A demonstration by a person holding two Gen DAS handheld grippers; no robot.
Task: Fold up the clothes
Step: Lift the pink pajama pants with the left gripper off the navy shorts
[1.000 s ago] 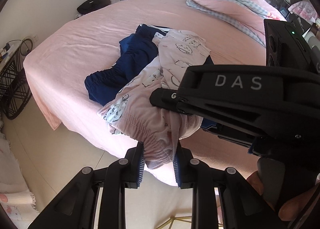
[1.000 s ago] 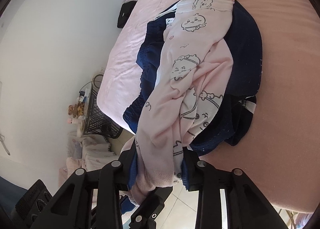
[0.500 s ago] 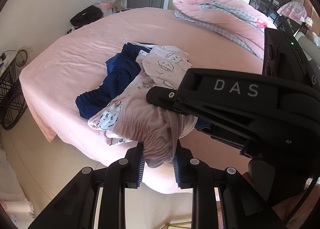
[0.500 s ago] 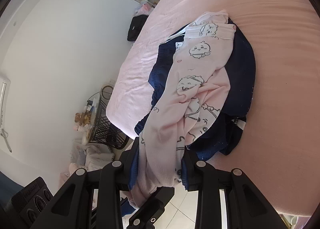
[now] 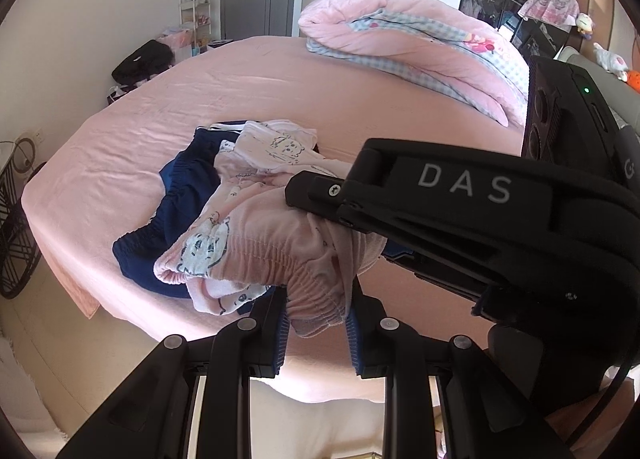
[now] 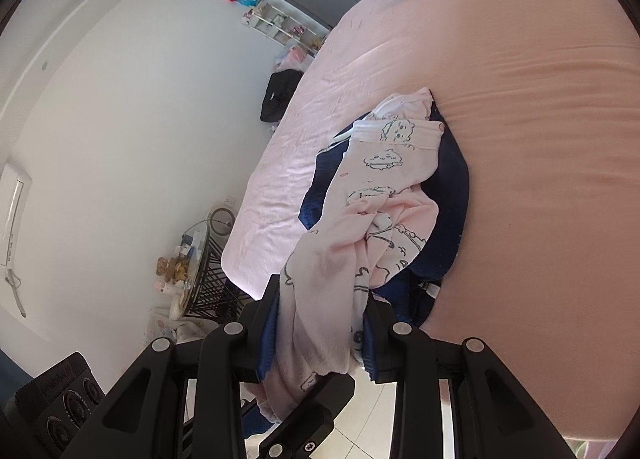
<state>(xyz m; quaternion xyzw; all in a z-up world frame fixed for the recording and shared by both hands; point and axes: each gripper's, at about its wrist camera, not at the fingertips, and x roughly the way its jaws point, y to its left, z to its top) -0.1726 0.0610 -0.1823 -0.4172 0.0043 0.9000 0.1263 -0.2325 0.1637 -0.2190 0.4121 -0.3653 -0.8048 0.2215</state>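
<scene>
Pale pink pyjama trousers (image 5: 260, 243) printed with cartoon animals hang from both grippers over the bed's near edge. My left gripper (image 5: 316, 317) is shut on their gathered elastic waistband. My right gripper (image 6: 320, 327) is shut on a bunched part of the same trousers (image 6: 376, 195); its black body (image 5: 460, 203) crosses the left wrist view from the right. The far end of the trousers still lies on a dark navy garment (image 5: 180, 195) on the pink bed (image 5: 240, 99). The navy garment (image 6: 448, 187) also shows under the trousers in the right wrist view.
A rolled pink quilt with a blue checked lining (image 5: 420, 39) lies at the back of the bed. A black bag (image 5: 140, 63) sits by the far wall. A black wire side table (image 6: 204, 279) with small items stands left of the bed, above tiled floor.
Both grippers have risen and drawn back from the bed, lifting the pink trousers with them. More of the room behind the bed has come into view. The grips are unchanged.
</scene>
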